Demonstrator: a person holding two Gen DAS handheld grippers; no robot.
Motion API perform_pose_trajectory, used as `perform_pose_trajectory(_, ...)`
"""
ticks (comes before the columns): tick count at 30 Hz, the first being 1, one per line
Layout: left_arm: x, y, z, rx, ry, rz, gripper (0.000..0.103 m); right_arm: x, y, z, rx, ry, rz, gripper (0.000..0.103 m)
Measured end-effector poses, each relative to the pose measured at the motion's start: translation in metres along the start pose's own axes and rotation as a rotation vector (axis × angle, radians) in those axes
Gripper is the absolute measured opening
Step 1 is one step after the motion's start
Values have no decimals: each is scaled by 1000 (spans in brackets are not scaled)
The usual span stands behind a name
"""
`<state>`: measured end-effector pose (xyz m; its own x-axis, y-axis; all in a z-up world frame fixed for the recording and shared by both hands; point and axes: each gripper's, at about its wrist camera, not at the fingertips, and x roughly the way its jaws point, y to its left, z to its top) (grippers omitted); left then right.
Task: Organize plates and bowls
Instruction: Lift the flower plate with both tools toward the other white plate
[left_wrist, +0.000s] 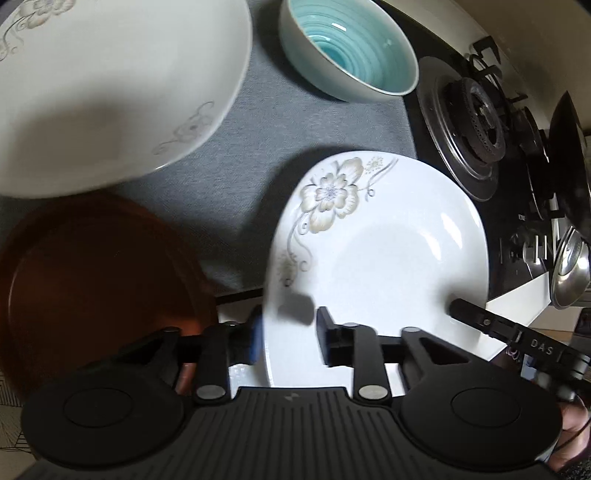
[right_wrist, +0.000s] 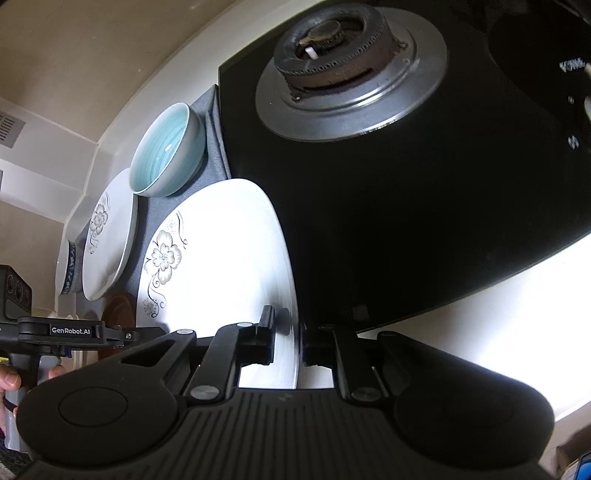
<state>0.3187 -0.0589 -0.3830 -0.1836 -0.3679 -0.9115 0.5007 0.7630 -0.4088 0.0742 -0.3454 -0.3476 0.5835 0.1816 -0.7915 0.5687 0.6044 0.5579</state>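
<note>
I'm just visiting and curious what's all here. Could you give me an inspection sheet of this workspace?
surface: grey mat on a kitchen counter
job's things: floral plate, teal bowl, second floral dish, brown plate
clutter: metal ladle by the stove
grippers: left gripper fingers straddle floral plate's rim, open; right gripper shut on its rim
cables: thin dark cord near a hand
surroundings: gas stove, beige wall

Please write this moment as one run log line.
left gripper: around flowered plate rim | right gripper: gripping opposite rim | teal bowl: behind, on grey mat
</note>
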Motion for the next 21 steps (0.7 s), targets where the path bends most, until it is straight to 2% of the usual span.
perform_pose_trajectory(2,-1,-4,-2,22,-14,27,29,0,0,0,-1,-3,-2,14)
perform_pose_trajectory(3,-1,-5,-3,29,-21,46,24,-1,1,-1,-9,-7,-6,14)
perform_pose_trajectory(6,-4,0,-5,7,-7,12,20,-6,4,-1,-26,-12,-24,14)
perform_pose_trajectory(16,-16,7,-6,-33,-27,-71,18,-22,3,-5,40,-19,32,13)
perform_pose_trajectory(21,-16,12,-6,-45,-24,-75,18,-27,7,-9,37,-41,49,11)
